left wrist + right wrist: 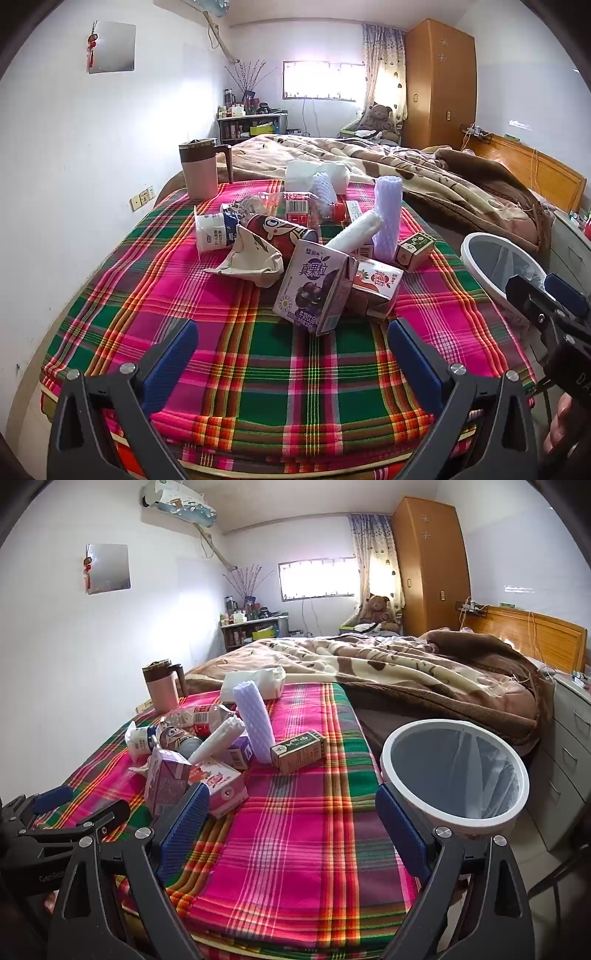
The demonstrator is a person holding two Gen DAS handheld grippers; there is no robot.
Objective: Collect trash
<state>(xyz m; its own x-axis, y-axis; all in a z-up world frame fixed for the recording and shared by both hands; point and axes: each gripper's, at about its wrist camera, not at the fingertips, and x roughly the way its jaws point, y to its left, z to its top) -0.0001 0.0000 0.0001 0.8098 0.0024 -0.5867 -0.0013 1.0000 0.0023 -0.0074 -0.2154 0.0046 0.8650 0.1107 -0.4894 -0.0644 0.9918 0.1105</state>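
A heap of trash lies on the plaid cloth [295, 369]: a purple drink carton [314, 288], a pink carton [376, 284], a crumpled paper cup [251, 258], a yoghurt cup [212, 232], a lilac foam sleeve [386, 218] and a small green-brown box [415, 251]. My left gripper [291, 354] stands open just short of the purple carton. My right gripper [291, 812] is open too, empty, with the pink carton [221, 786] beside its left finger. A white bin [454, 771] with a liner stands off the bed's right edge.
A pink lidded mug [201, 170] and a tissue pack [317, 177] sit behind the heap. A brown blanket [406, 672] covers the bed beyond. Grey drawers [569, 746] stand right of the bin. The right gripper [546, 306] shows at the left wrist view's right edge.
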